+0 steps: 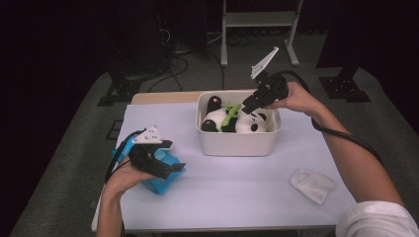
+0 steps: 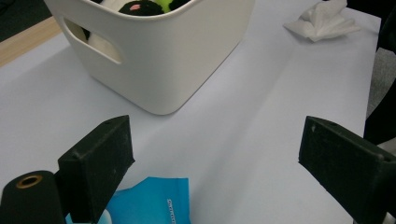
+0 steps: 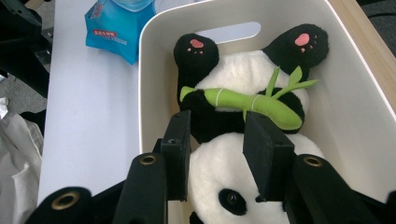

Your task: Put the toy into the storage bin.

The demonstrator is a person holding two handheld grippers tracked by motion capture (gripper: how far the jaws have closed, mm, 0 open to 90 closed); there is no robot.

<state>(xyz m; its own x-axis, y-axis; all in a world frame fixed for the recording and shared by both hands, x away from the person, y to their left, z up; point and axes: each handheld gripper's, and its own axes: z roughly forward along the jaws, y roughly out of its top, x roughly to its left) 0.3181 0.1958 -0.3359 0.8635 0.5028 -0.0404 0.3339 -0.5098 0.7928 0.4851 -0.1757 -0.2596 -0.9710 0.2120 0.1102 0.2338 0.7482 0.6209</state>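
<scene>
1. Panda (image 3: pixel 243 79) — plush toy lying on its back inside the bin (image 1: pixel 237 143), at the far middle of the bench (image 1: pixel 237 197). It is probably set there for storage; the bin walls keep it from rolling.
2. Panda, appearance — white body and head, black limbs and ears, pink pads on the two raised feet. A green bamboo stalk (image 3: pixel 243 102) with leaves lies across its belly, tied round with thin thread. Its head points towards the right gripper; one dark eye shows between the jaws.
3. Right gripper (image 3: pixel 217 135) — held over the bin's near-right corner, jaws partly apart, straddling the toy's neck and head. The pads seem clear of the plush, though the angle makes contact hard to rule out. The gap suits a toy just let go, or one about to be taken.
4. Left gripper (image 2: pixel 210 163) — jaws wide apart, nothing between them, low over the bench at its left edge.
5. Blue packet (image 2: pixel 154 200) — soft pack directly under the left gripper, likely the next item for that hand.
6. White cloth (image 1: pixel 312 184) — crumpled, lying at the near right of the bench, well apart from the bin.
</scene>
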